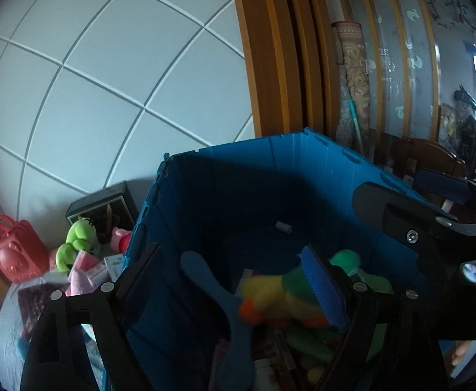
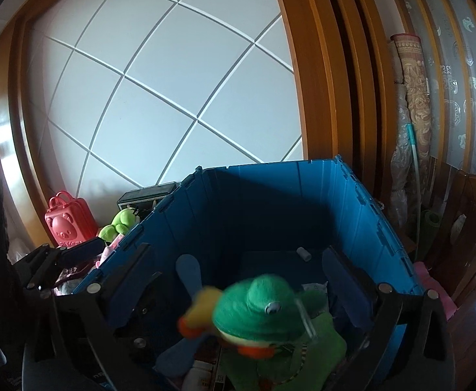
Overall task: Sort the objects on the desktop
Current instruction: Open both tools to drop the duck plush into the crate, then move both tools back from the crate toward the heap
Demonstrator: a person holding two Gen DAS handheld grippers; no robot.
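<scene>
Nearest the lens: right claw (image 2: 257, 277), jaws spread wide, gripping nothing. Green plush frog with yellow-and-orange parts (image 2: 264, 319) sits blurred between and below the pads, no pad pressing on it; it looks dropped into the deep blue plastic crate (image 2: 270, 195) or still falling. Left claw (image 1: 234, 280) likewise spread, empty; same plush (image 1: 277, 296) shows just inside its right pad, over other stuff in the crate.

Crate also holds a flat blue paddle-shaped piece (image 2: 189, 270) and a small white cylinder (image 2: 303, 254) near the far wall.

Step, as I read it: release into the crate, done or nearly so.

Still unsorted on the bench left of the crate: lime-green plush toy (image 1: 75, 244), red plastic bear-face case (image 1: 16, 254), pink packets (image 1: 86, 265), black box (image 1: 103, 207).

Next move: lift both claws clear of the crate rim, swing left, pick one item. Clutter is tight, so approach from above.
</scene>
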